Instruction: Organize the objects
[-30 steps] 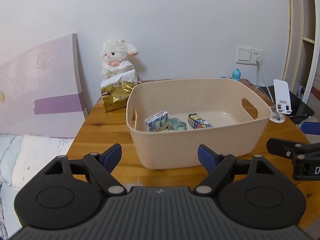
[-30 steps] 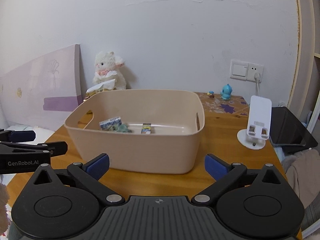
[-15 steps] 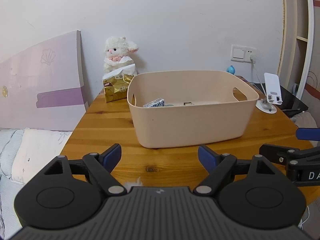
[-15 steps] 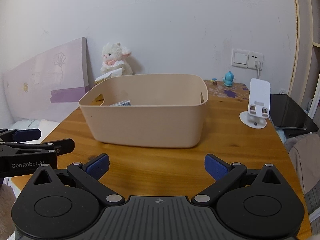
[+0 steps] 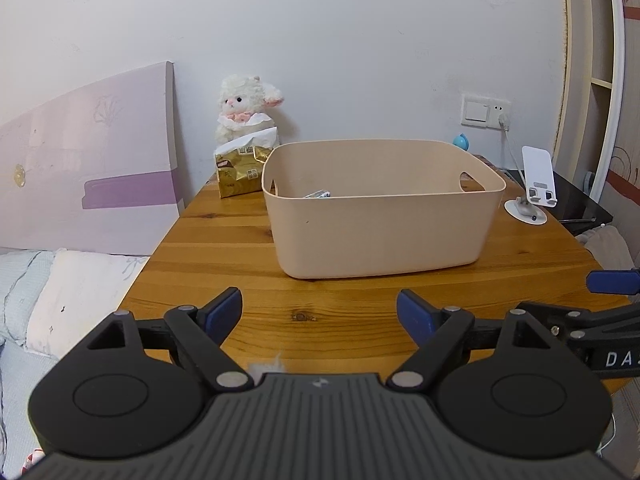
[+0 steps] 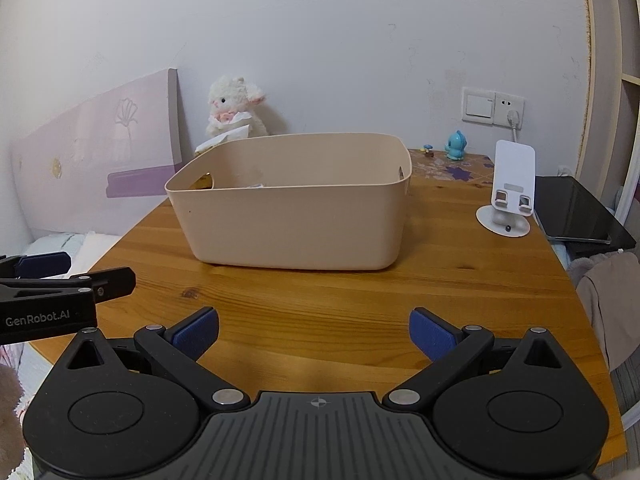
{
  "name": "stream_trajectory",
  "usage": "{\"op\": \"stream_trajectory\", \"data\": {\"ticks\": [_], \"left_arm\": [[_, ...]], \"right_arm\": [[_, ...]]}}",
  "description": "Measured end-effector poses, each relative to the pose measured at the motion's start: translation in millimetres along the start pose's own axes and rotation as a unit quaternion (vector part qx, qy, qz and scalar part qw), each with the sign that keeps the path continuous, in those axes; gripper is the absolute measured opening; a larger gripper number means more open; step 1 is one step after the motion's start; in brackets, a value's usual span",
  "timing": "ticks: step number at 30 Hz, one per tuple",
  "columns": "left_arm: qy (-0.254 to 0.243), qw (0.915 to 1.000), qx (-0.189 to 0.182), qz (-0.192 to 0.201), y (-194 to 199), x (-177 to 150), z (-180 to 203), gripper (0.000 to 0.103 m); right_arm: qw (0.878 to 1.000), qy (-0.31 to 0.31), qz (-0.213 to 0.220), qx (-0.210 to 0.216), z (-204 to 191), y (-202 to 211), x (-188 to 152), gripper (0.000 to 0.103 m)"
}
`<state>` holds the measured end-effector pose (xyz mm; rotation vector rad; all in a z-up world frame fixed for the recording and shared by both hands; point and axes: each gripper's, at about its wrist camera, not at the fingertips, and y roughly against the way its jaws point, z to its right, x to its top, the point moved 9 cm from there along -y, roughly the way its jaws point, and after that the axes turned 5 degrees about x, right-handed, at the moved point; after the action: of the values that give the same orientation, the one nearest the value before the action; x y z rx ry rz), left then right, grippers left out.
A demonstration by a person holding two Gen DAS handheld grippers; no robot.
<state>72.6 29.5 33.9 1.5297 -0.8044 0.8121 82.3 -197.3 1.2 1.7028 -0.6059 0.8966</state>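
Observation:
A beige plastic bin stands on the wooden table. Only the tip of a small packet shows above its rim; the rest of its contents are hidden. My left gripper is open and empty over the table's near edge, well short of the bin; it also shows at the left of the right wrist view. My right gripper is open and empty, level with the left one, and shows at the right of the left wrist view.
A white lamb plush and a gold tissue pack stand at the back left. A white phone stand, a blue figurine and a dark tablet are at the right. A pink board and bedding lie left.
Both grippers have pulled back and down from the bin toward the table's near edge. The bin looks smaller and its contents have dropped out of sight behind its wall.

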Motion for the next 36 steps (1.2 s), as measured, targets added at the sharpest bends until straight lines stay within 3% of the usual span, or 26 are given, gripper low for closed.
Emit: {"op": "stream_trajectory", "data": {"ticks": [12, 36], "left_arm": [[-0.001, 0.9999, 0.015, 0.007, 13.5, -11.0, -5.7, 0.09], [0.002, 1.0, 0.005, 0.004, 22.4, -20.8, -5.6, 0.092]], "right_arm": [[1.0, 0.01, 0.002, -0.007, -0.6, 12.6, -8.6, 0.103], [1.0, 0.021, -0.002, -0.009, -6.0, 13.6, -13.5, 0.103]]}}
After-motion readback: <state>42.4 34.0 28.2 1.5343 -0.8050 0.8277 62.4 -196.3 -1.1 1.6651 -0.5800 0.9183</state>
